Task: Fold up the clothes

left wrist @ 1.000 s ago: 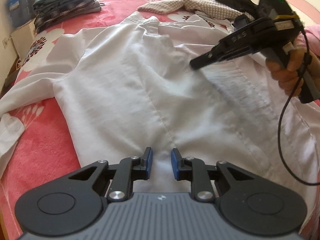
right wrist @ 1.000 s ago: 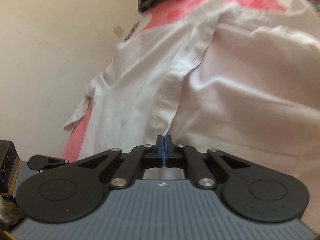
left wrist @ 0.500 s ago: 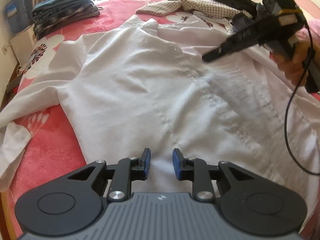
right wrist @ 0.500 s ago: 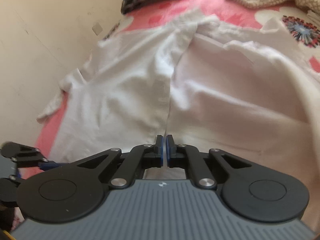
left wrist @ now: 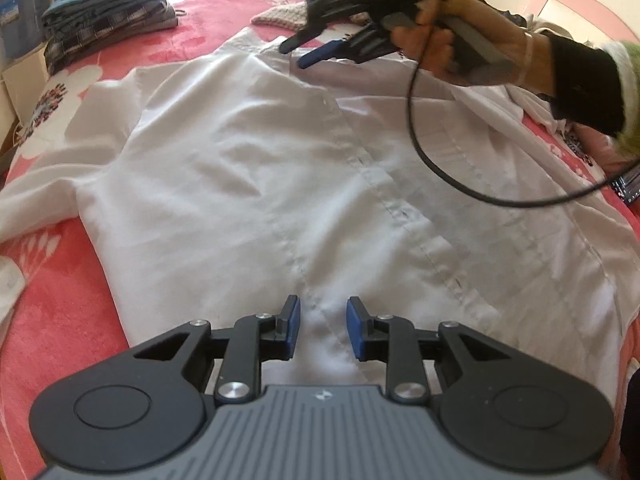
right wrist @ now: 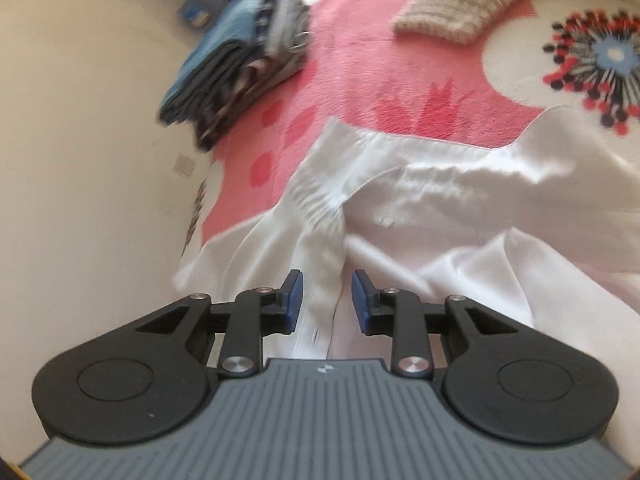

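A white shirt (left wrist: 248, 184) lies spread, front up, on a pink blanket (left wrist: 52, 320), its button placket running from just ahead of the near jaws up toward the collar.

The left gripper (left wrist: 320, 326) points down at the hem end of the shirt. Its jaws stand a little apart, the blue pads clear of the cloth; nothing is pinched between them, and the placket seam shows through the gap. To the left of these jaws a sleeve trails off across the blanket.

The right gripper (left wrist: 300, 50), held in a hand (left wrist: 432, 40) with a dark cuff, hovers over the collar end, far ahead of the left jaws and to their right. A black cable (left wrist: 424, 152) loops down from it over the shirt. Its jaws have just been opening and now stand apart with nothing between them. In the right wrist view the right gripper's (right wrist: 326, 300) pads frame the top of the placket below the collar (right wrist: 340, 160), which sits straight ahead of the gap; whether the tips touch the cloth is hard to say, since the picture is blurred.

Ahead of the right jaws and to their left a stack (right wrist: 240, 68) of folded clothes rests on the blanket by the wall. Ahead and to their right lies a beige knit (right wrist: 452, 4), near a flower print (right wrist: 600, 64) on the blanket.
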Available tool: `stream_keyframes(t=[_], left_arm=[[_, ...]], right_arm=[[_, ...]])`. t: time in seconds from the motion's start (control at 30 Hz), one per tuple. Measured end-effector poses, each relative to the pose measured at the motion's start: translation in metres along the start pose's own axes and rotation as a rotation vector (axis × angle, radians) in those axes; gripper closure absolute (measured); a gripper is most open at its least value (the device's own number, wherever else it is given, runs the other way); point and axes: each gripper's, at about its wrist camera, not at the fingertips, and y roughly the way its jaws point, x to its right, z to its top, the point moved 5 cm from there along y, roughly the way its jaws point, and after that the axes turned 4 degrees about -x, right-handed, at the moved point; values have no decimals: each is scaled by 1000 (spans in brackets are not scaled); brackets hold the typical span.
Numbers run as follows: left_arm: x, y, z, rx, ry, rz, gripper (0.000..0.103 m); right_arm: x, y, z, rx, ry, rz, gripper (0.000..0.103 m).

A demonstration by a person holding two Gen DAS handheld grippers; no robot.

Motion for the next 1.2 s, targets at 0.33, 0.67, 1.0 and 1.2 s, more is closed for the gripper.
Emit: stream_keyframes(t=[0.33,0.67,1.0,1.2], left_arm=[[-2,1,-2,-10,-12,-11,76],[-4,3,-1,-22,-15,-23,75],[-1,7,3,-32,-14,-15,73],[4,10,7,-40,-3,0,71]], right_arm=[[-15,14,12,95,-143,-66,101],[-5,-41,53,169,-230,-59,59],[82,-65,80,-13,-48,-190,49],[95,-57,69,-80,-79,-175,37]])
